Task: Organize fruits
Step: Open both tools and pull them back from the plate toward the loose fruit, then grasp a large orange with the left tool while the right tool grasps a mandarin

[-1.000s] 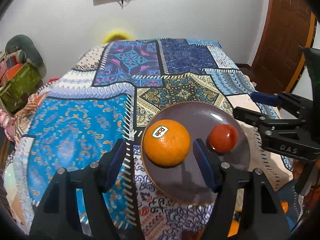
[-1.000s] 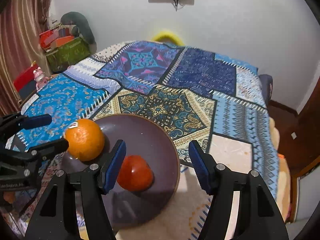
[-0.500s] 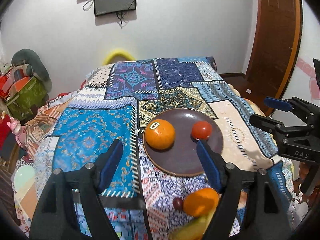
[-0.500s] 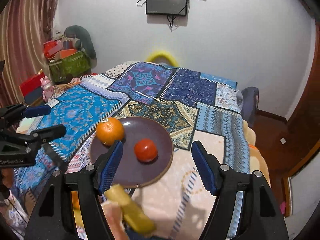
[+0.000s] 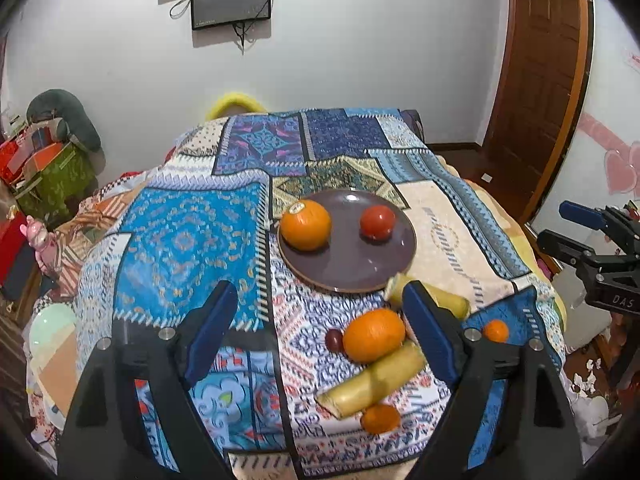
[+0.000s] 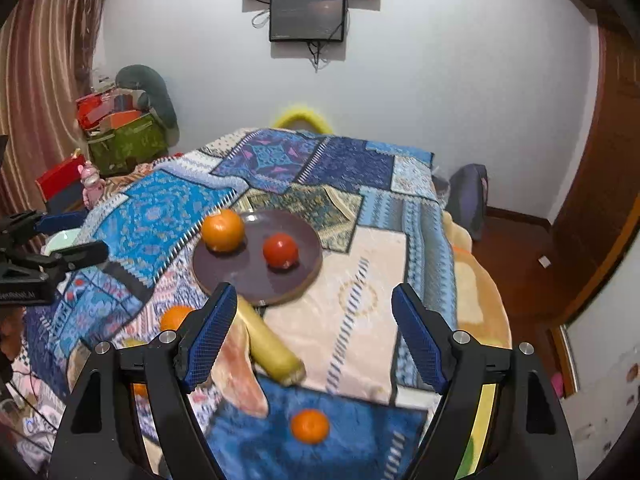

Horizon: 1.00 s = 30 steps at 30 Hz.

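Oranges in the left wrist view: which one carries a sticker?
The large orange on the plate, beside the tomato; its sticker faces up. The oranges lying on the blanket show none.

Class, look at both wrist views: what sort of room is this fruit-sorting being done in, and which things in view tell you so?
Most likely a bedroom in a home. The fruit plate sits on a patchwork blanket spread over what looks like a bed, a screen is mounted on the wall, and a wooden door stands to the right.

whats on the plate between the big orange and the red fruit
Nothing: both wrist views show only bare plate between the big orange and the red fruit, which sit apart.
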Each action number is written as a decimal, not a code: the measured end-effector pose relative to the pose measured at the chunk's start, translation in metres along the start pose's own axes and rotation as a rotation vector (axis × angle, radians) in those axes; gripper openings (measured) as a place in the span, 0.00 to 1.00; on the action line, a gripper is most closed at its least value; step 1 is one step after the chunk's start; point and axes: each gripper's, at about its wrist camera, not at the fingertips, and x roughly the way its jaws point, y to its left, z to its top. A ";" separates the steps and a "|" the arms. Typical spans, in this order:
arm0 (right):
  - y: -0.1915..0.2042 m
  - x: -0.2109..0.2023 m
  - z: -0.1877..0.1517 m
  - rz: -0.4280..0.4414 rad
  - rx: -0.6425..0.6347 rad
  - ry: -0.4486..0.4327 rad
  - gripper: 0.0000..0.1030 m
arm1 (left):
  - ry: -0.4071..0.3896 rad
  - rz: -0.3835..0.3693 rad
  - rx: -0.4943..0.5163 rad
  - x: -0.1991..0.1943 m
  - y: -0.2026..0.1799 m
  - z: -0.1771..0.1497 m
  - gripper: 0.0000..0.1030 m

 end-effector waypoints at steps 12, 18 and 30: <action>-0.009 0.023 -0.066 -0.005 0.032 0.181 0.74 | 0.125 -0.029 -0.001 0.036 -0.017 -0.031 0.83; -0.015 0.039 -0.089 0.028 0.072 0.243 0.72 | 0.181 -0.039 -0.006 0.063 -0.024 -0.040 0.82; -0.015 0.061 -0.116 0.107 0.117 0.322 0.53 | 0.246 -0.066 0.003 0.100 -0.037 -0.049 0.77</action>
